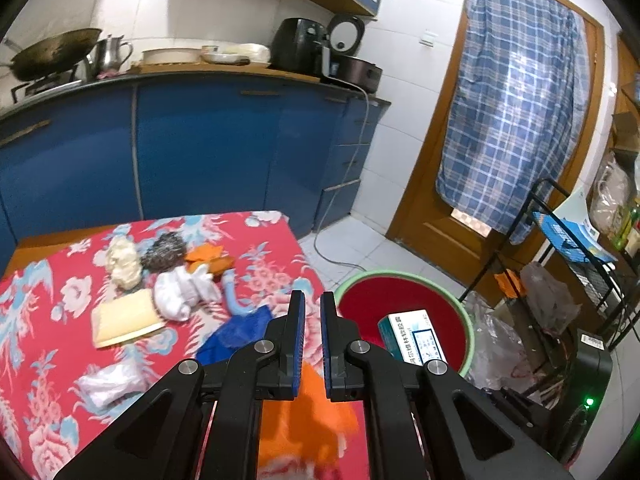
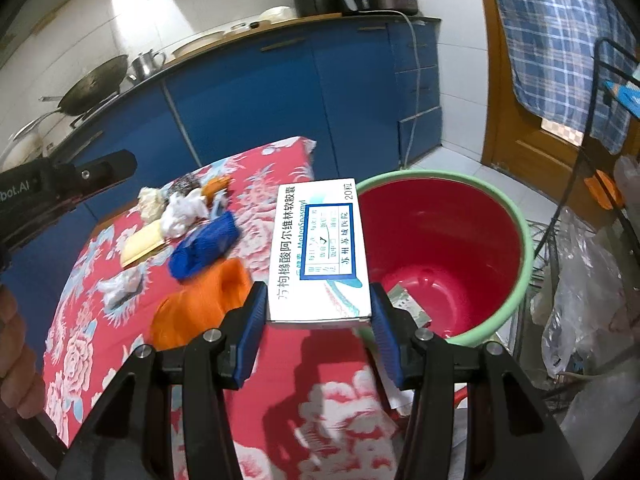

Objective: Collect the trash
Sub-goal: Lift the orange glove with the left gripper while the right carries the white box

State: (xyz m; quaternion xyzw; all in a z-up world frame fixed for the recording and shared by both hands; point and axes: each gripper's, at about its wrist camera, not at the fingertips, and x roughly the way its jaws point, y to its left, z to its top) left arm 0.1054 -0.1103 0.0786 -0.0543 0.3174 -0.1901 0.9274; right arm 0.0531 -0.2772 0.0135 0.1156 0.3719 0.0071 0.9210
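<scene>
Left wrist view: the left gripper (image 1: 312, 304) hovers over the edge of a table covered by a red flowered cloth (image 1: 48, 304), its fingers (image 1: 296, 320) drawn nearly together with nothing between them. On the cloth lie a white crumpled tissue (image 1: 182, 292), a beige card (image 1: 124, 320), a blue rag (image 1: 236, 336), an orange rag (image 1: 308, 408) and a grey scouring pad (image 1: 166, 251). A red bucket (image 1: 400, 280) with a green rim stands on the floor just beside the table.

Right wrist view: the right gripper (image 2: 320, 308) pinches a white medicine box (image 2: 320, 248) by its two long sides, held above the table edge, next to the bucket's rim (image 2: 526, 240). A scrap of paper (image 2: 408, 304) lies in the bucket.
</scene>
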